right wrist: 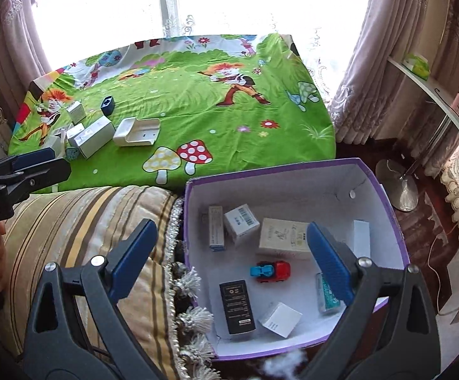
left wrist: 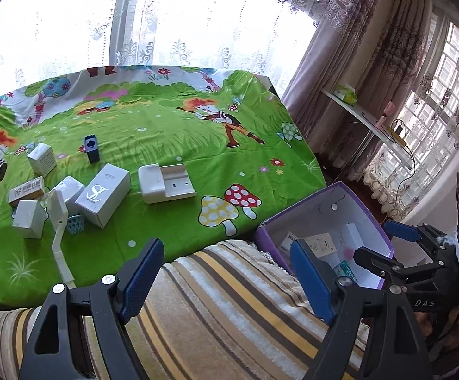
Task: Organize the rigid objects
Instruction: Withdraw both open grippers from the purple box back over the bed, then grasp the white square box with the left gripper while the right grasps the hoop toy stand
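My left gripper (left wrist: pixel 226 281) is open and empty above a striped cushion (left wrist: pixel 223 310). On the green cartoon tablecloth (left wrist: pixel 172 126) beyond it lie several white boxes, among them one with a silver logo (left wrist: pixel 102 198), plus a white holder (left wrist: pixel 166 183), a dark blue box (left wrist: pixel 91 148) and a white folding stand (left wrist: pixel 58 221). My right gripper (right wrist: pixel 232 256) is open and empty over the purple bin (right wrist: pixel 384 190). The bin holds several small boxes, a black box (right wrist: pixel 237 305) and a red and blue toy car (right wrist: pixel 270 271).
The purple bin sits between the cushion's tasselled edge (right wrist: pixel 191 285) and the dark floor. A lamp base (right wrist: pixel 397 186) stands on the floor at the right, below a white shelf (right wrist: pixel 431 88) with a green tissue box (right wrist: pixel 416 63). Curtains and windows lie behind the table.
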